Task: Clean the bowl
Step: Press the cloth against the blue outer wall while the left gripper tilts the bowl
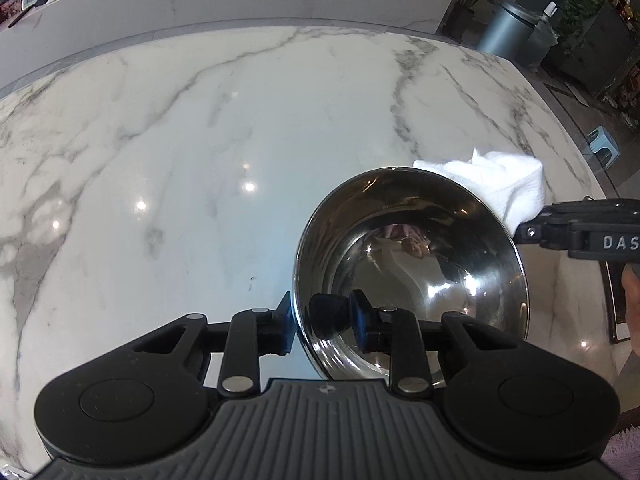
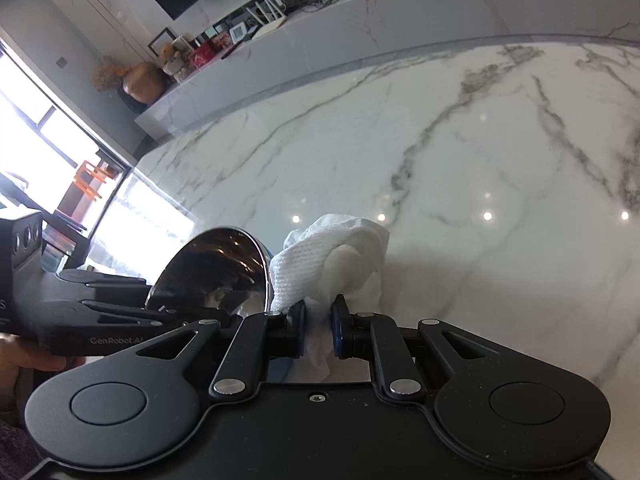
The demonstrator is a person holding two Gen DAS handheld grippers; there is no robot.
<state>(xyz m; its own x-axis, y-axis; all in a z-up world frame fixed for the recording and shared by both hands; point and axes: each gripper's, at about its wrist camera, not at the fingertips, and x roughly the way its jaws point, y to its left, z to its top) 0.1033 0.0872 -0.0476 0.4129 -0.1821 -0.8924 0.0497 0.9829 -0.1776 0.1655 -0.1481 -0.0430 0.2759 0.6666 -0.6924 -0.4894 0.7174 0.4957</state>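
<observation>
Bowl [image 1: 408, 272] tilted on the counter [image 1: 200, 140], rim pinched by left gripper [image 1: 320, 316]. Right gripper [image 2: 318, 326] clamps the towel [image 2: 332, 256] beside it. Steel's rigid, light, slick: you should hold the rim firmly.

Mirror-polished steel bowl [image 1: 412, 264] (glossy marble beneath)

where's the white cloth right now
The cloth is pinched in the right hand-held gripper, held just outside the far rim of the steel bowl over the marble counter.
</observation>
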